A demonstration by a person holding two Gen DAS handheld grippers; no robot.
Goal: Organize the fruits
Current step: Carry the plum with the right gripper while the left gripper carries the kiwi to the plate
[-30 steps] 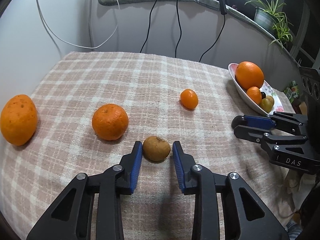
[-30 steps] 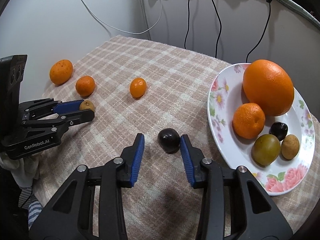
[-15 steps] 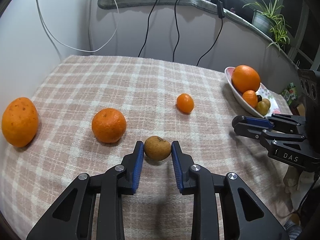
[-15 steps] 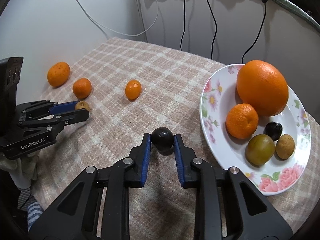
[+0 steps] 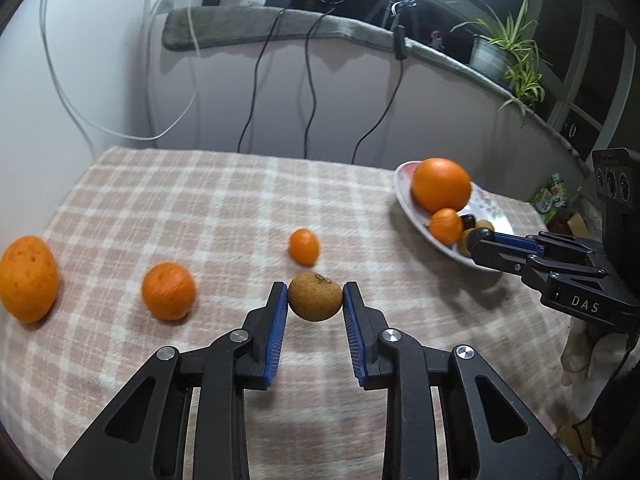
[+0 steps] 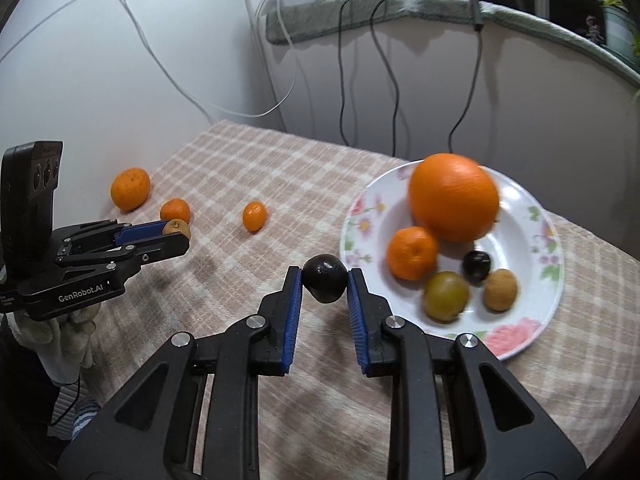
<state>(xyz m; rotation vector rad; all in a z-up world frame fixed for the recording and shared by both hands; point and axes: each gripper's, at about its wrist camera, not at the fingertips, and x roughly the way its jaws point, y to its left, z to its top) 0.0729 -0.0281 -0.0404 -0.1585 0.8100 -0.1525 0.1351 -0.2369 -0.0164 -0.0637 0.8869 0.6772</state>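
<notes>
My left gripper (image 5: 315,298) is shut on a small brown fruit (image 5: 315,297) and holds it above the checked tablecloth. My right gripper (image 6: 324,280) is shut on a dark plum (image 6: 324,283), lifted just left of the flowered plate (image 6: 548,264). The plate holds a big orange (image 6: 454,196), a tangerine (image 6: 412,253), a green-brown fruit (image 6: 446,295), a dark plum (image 6: 477,266) and a brown fruit (image 6: 500,290). On the cloth lie a kumquat (image 5: 305,246), a tangerine (image 5: 169,290) and an orange (image 5: 27,278).
The table stands against a white wall with hanging cables (image 5: 256,92). A grey ledge (image 5: 280,28) runs behind, with a potted plant (image 5: 508,60) on it. The right table edge drops off beside the plate.
Both grippers closed on their fruits and lifted them off the cloth. The left rose with the brown fruit, the right with the dark plum.
</notes>
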